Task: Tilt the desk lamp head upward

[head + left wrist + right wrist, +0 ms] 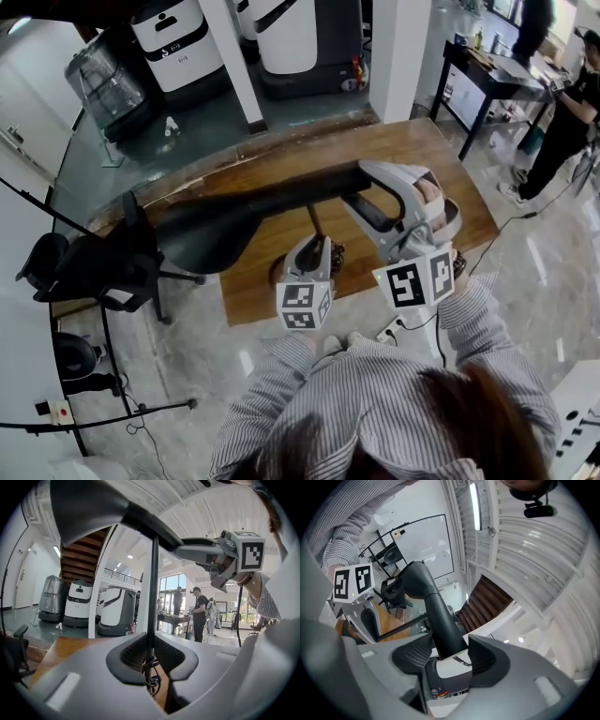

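Desk lamp on the wooden table (422, 150), with both grippers in place for the tilt.

The lamp head (234, 225), a long dark shade, lies roughly level above the tabletop, its wide end toward the left in the head view. It is not yet raised.

The right gripper (361, 192) reaches in from the narrow end. In its own view the jaws are closed on the head's dark neck, with a pad on each side. We judge this to be the working grip, since holding near the hinge lets a roll of the wrist swing the shade upward.

The left gripper (314, 246) sits lower, its jaws narrowed onto the thin upright pole (152, 597), which runs straight up between the pads. We read this as the bracing grip, which keeps the stand from tipping or sliding while the head turns.

A loop of cable (152, 684) hangs at the pole just below the pads, clear of both grips.
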Tool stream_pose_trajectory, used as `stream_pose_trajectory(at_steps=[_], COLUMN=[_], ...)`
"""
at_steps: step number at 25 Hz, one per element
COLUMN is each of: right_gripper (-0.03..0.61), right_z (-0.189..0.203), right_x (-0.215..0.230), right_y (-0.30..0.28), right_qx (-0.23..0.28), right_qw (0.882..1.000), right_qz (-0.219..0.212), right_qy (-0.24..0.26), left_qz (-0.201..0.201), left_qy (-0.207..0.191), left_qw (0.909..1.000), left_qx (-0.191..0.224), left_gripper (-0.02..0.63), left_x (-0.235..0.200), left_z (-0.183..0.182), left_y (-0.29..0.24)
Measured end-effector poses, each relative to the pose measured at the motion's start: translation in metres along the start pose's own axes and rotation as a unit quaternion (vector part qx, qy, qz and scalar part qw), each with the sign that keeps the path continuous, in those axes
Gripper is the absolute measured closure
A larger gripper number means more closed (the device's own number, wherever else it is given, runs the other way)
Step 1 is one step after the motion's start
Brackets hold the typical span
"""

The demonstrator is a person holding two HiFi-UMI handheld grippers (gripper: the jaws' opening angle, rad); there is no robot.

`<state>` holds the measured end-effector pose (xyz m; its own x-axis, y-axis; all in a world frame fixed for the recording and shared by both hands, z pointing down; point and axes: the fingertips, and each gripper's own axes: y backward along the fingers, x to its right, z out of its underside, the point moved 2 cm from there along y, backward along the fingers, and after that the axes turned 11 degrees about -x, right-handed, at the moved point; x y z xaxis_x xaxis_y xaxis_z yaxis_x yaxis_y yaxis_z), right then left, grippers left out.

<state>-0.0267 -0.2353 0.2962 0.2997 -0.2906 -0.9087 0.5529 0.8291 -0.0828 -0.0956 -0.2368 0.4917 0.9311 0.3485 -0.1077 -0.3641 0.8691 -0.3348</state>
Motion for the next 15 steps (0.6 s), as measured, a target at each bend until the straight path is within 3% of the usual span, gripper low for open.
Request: stream_pose_trajectory(at_steps=[11,15], right_gripper=[0.348,0.351], right_z=[0.007,0.008], right_x=[-0.017,-0.022], right_y=[0.0,-0.001], right_qx=[0.001,0.006], right_qw=[0.99,0.985], right_qz=[-0.004,-0.003], right_qy=[-0.142,-0.173], left_qz=[0.005,0.007], left_qy=[0.003,0.005], left_qw=[1.0,1.0], left_qx=[-0.001,0.0], left_gripper=[0.565,0.565], left_x=[-0.001,-0.001], left_z=[0.001,0.002], left_y=[0.0,0.0])
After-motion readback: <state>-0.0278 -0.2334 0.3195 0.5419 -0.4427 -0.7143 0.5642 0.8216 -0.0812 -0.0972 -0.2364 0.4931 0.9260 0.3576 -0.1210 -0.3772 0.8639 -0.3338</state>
